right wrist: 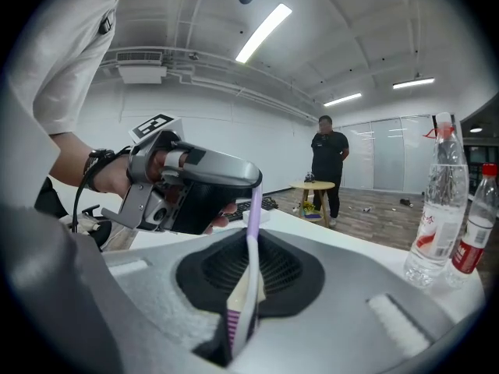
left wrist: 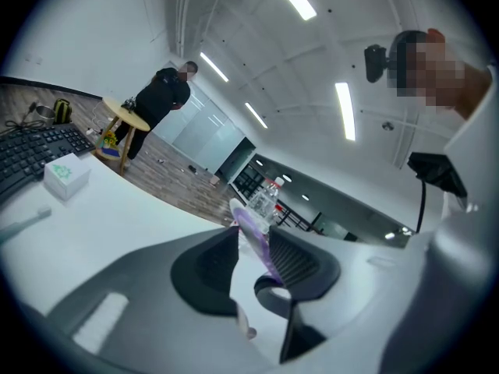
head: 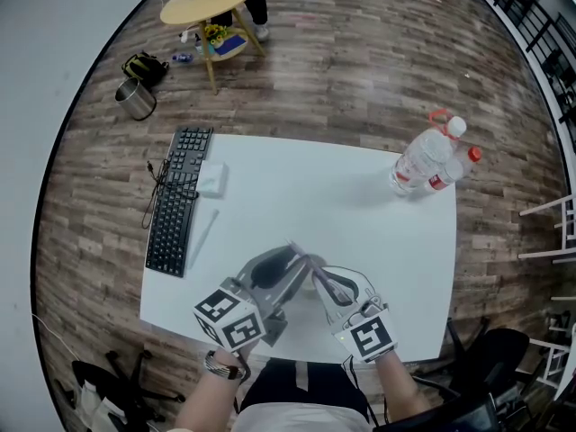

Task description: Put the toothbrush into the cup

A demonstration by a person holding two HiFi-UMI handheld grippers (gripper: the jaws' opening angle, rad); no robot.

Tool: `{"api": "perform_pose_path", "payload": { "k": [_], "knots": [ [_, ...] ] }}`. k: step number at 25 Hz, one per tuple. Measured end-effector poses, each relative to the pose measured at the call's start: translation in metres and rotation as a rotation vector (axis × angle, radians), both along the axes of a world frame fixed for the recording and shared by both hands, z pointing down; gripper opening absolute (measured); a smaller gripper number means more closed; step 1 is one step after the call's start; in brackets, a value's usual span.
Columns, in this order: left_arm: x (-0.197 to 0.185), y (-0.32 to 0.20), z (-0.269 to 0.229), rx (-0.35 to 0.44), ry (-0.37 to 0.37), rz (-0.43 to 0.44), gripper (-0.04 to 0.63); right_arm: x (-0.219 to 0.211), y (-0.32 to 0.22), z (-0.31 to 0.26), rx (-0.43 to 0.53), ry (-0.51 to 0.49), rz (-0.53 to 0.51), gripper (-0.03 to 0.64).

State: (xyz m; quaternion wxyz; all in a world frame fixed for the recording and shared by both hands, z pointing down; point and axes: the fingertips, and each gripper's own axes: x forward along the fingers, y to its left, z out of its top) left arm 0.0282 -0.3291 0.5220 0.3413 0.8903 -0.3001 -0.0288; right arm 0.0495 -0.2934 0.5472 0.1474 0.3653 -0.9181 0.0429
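Observation:
A purple and white toothbrush stands upright in my right gripper, which is shut on its handle near the table's front edge. Its upper end reaches into my left gripper. In the left gripper view the toothbrush lies along the right pad of the left gripper, with a thin strip of white table showing between it and the left pad. A right fingertip shows just below. No cup shows in any view.
Two plastic water bottles stand at the far right of the table. A black keyboard and a small white box lie at the left. A person stands by a round side table.

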Motion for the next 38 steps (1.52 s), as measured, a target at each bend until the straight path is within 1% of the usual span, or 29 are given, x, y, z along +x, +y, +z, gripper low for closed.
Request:
{"api": "perform_pose_path", "payload": {
  "k": [2,6,11,17,22,30,35,38],
  "knots": [
    [0.001,0.000,-0.001,0.006,-0.002,0.000,0.129,0.001,-0.001,0.002,0.000,0.028,-0.001,0.021],
    [0.001,-0.001,-0.005,0.024,-0.007,-0.007,0.120,-0.001,-0.003,0.004,0.003,0.050,-0.009,0.021],
    [0.003,0.002,-0.017,0.078,-0.059,0.000,0.104,-0.002,-0.007,0.005,0.005,0.056,-0.007,0.021],
    [0.000,0.008,-0.021,0.111,-0.097,0.005,0.091,-0.008,-0.009,0.011,0.002,0.097,-0.019,0.021],
    [-0.002,0.013,-0.023,0.113,-0.119,0.005,0.081,-0.011,-0.011,0.013,0.005,0.112,-0.023,0.021],
    [-0.009,0.014,-0.029,0.126,-0.129,-0.014,0.077,-0.021,-0.013,0.010,0.008,0.106,-0.041,0.021],
    [-0.008,0.016,-0.021,0.116,-0.142,-0.004,0.075,-0.024,-0.012,0.017,-0.028,0.103,-0.047,0.021],
    [-0.010,0.017,-0.015,0.107,-0.151,-0.006,0.075,-0.024,-0.012,0.024,-0.050,0.125,-0.045,0.021]
  ]
}}
